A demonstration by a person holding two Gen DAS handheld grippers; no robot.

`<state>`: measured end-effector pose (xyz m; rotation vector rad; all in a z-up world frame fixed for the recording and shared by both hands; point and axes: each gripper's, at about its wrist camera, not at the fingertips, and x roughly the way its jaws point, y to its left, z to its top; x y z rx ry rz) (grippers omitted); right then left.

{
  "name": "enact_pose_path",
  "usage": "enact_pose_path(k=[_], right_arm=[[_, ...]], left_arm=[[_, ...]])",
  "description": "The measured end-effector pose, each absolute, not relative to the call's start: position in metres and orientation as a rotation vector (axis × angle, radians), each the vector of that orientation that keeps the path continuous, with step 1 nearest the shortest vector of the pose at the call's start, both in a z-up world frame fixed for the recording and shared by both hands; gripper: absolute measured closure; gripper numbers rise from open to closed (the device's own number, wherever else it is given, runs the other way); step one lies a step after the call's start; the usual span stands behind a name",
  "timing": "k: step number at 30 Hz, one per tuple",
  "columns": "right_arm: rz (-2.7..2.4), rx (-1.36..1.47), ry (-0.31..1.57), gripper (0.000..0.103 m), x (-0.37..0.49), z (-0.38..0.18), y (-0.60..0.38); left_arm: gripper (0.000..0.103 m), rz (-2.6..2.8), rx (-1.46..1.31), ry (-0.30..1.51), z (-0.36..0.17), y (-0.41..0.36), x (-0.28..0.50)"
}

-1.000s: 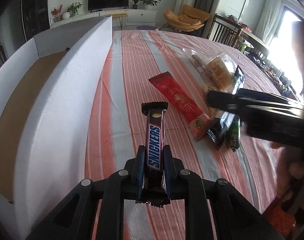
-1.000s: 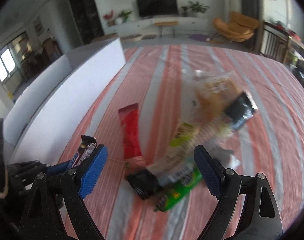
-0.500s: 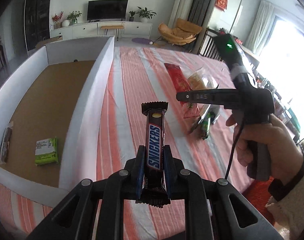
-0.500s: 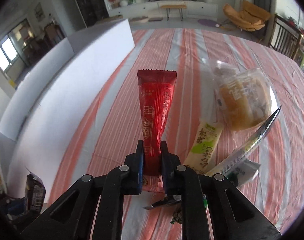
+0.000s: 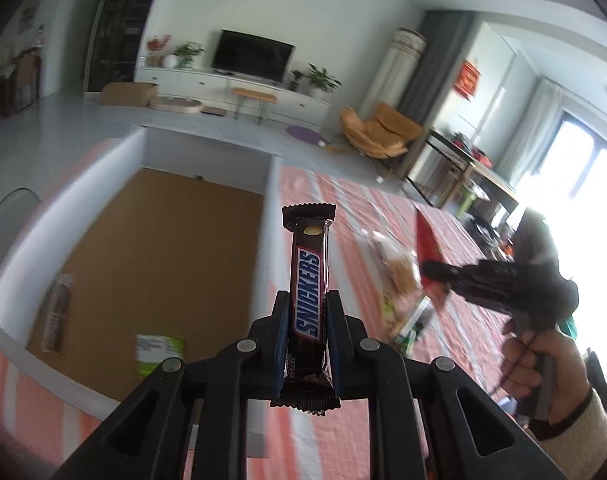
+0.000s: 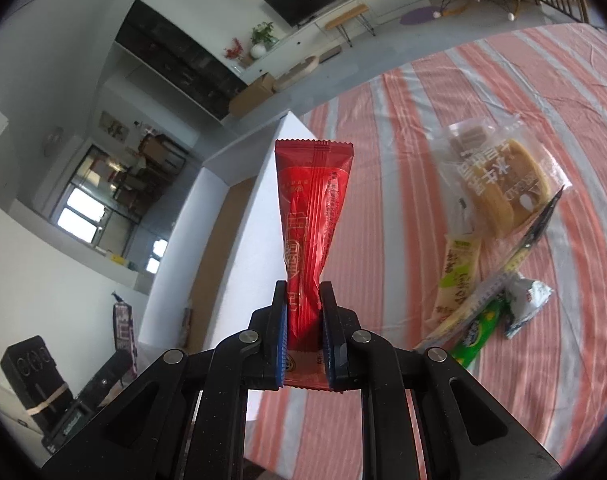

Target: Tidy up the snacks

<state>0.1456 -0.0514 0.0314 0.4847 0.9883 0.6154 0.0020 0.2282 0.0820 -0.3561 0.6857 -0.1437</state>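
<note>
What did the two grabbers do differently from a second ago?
The right gripper was wide open above the snack pile; it closed on the red packet and lifted it off the striped tablecloth. The left gripper rose, so the inside of the white box now shows. Unchanged: the left gripper still clamps the Snickers bar, and the bread packet and the green packets stay on the table.

One Snickers bar point(image 5: 308, 292). One red sachet point(image 6: 309, 224). One bagged bread roll point(image 6: 499, 184). Two loose green-labelled packets on the striped tablecloth point(image 6: 403, 92). Two packets in the white box point(image 5: 263, 240): one brown point(image 5: 57, 314), one green point(image 5: 156, 350).
</note>
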Motion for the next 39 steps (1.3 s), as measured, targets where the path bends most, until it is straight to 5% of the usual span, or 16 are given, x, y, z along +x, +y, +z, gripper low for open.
enact_pose_path(k=[7,10,11,12,14,27,39], right_arm=[[0.834,0.410,1.002,0.087,0.145,0.059,0.083],[0.827,0.325,1.030,0.066,0.145,0.052,0.125],[0.818,0.317,1.028,0.043,0.143,0.050,0.127],[0.800,0.314,1.016,0.037,0.140,0.047,0.123],[0.744,0.282,0.980,0.037,0.136,0.037,0.103],[-0.185,0.136,0.887,0.036,0.095,-0.084,-0.172],[-0.343,0.221,0.888,0.028,0.084,-0.100,-0.210]], left_arm=[[0.086,0.097,-0.361,0.677,0.065,0.299,0.010],[0.077,0.240,-0.346,0.706,0.049,0.314,0.011],[0.057,0.281,-0.353,0.717,0.043,0.318,0.011],[0.032,0.302,-0.366,0.721,0.040,0.321,0.010],[0.017,0.323,-0.390,0.686,0.036,0.323,0.001],[0.004,-0.209,-0.254,0.750,0.024,0.158,0.040],[0.004,-0.223,-0.053,0.926,-0.084,0.073,0.101]])
